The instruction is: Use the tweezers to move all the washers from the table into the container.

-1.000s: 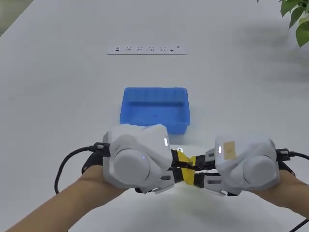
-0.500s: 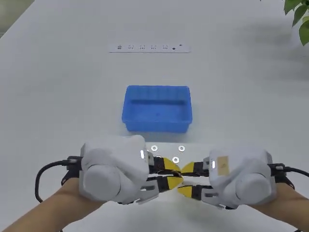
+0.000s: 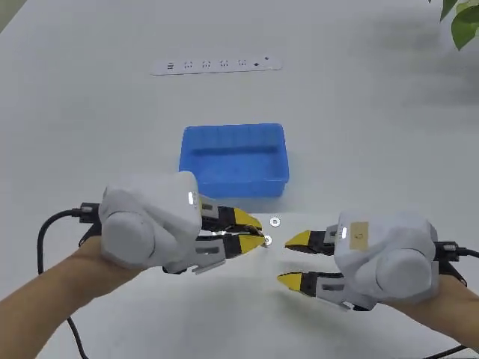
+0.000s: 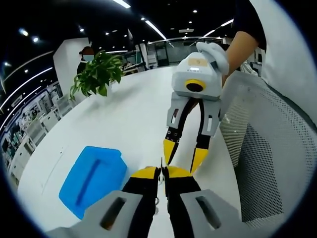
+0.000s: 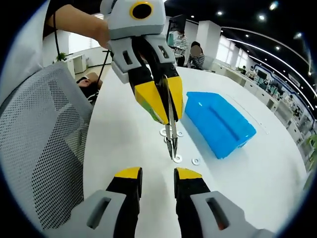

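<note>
Currently my left hand-held gripper (image 3: 251,230) is clamped narrow on the tweezers (image 5: 172,139), which project forward from between its yellow jaw tips. In the right gripper view the tweezer tips point down at the table (image 3: 359,134) and end at, or just above, one of the washers (image 5: 178,158); I cannot tell whether they touch. My right hand-held gripper (image 3: 294,259) stands about half open beside the left and holds nothing.

Location of parts: several washers lie flat and loose on the table, in a small cluster between the gripper tips and the blue container (image 3: 236,183). The container sits just beyond them, open side up. No washer is visible in it, so I judge the task to be at its start.

Handling, as a judgement:
1. The washers look like thin, stiff, light metal rings. On this smooth table they will probably slide before they lift.
2. Take hold across the ring wall, with one tweezer tip through the hole and the other on the outer edge.
3. The tweezers are thin and springy. Too hard a squeeze may cross the tips and flick the washer away.
4. Carry each washer low and let go only once it is over the container.
</note>
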`<move>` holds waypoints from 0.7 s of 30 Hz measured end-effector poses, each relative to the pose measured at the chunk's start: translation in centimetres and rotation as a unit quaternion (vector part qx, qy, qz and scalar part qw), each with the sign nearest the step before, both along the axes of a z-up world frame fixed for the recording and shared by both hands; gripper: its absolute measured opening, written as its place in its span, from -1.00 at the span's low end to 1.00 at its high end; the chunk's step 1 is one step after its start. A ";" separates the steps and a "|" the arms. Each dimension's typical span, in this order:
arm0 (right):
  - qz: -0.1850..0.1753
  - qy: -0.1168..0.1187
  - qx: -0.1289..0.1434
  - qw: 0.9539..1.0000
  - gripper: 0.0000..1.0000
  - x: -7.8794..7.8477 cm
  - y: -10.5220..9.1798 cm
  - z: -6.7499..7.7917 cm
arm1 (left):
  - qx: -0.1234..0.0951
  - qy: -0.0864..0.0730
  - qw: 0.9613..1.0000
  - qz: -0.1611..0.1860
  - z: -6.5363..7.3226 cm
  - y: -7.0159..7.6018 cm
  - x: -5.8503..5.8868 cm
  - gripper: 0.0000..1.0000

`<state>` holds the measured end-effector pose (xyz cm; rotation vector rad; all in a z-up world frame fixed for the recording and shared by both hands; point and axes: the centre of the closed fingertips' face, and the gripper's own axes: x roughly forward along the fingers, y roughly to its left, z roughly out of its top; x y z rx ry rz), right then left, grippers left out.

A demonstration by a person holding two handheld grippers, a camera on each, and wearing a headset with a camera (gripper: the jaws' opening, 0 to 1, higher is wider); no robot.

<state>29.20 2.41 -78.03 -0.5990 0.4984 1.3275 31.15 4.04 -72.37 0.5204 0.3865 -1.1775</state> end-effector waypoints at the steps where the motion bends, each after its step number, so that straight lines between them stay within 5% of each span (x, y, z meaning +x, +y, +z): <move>1: 0.000 0.002 -0.001 1.000 -0.45 0.0 -0.1 -0.1 | 0.004 -0.002 1.000 -0.002 -0.1 -0.1 0.1 -0.83; 21: 0.000 0.011 -0.005 1.000 -0.30 0.5 -0.3 -0.5 | 0.012 0.002 1.000 0.015 -0.4 0.3 1.3 -0.82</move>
